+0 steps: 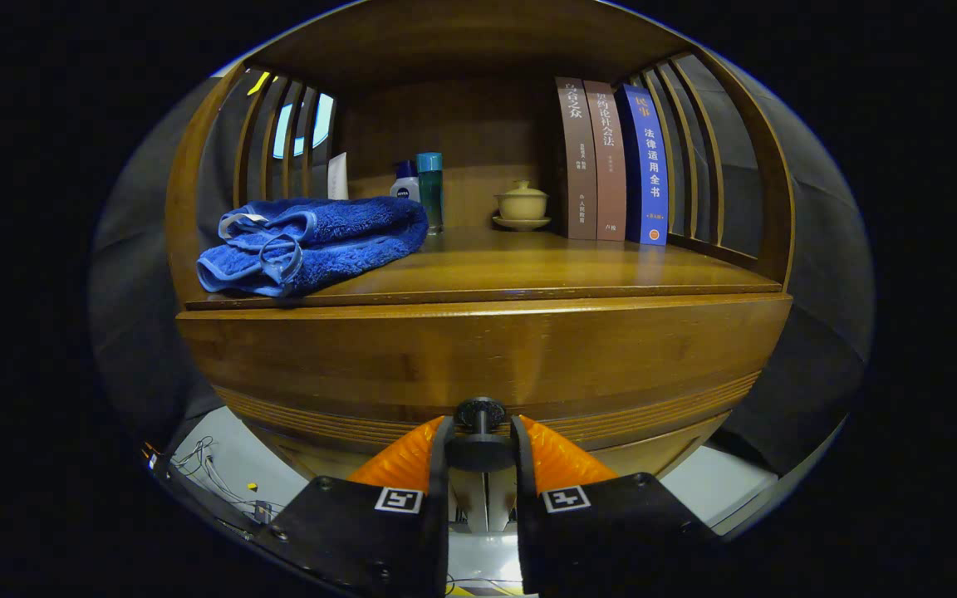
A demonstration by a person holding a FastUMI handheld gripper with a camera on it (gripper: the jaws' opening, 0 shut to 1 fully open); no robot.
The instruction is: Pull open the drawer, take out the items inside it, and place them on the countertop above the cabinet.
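Drawer [478, 365] front sits shut, flush under the countertop [528, 270], a wide wooden panel with grooved lines along its lower edge. Knob [479, 413], small, dark and round, at the drawer's 6 o'clock, dead centre, on a short stem. Gripper [479, 440] closed in on the knob: both fingers [412, 455] sit tight against the stem and base on either side, narrow gap only, knob head poking just above the tips. Contact looks firm on both sides. Countertop directly above the drawer, polished wood, lit from overhead. On it at 10 o'clock from the knob: a folded blue towel [312, 243], lying near the front edge, piping showing. Behind the towel, toward 11 o'clock: a white tube [337, 176], a small white-and-blue bottle [404, 184] and a taller teal bottle [429, 189], standing close together against the back panel. At 12 o'clock, a pale lidded cup on a saucer [522, 205], upright. Just beside it toward 1 o'clock, three books [609, 162] standing upright, spines out, two brown and one blue, touching one another. Slatted wooden sides [699, 149] close in the shelf at left and right. Below the cabinet, at 8 o'clock, loose wires [204, 469] lie on a pale floor.
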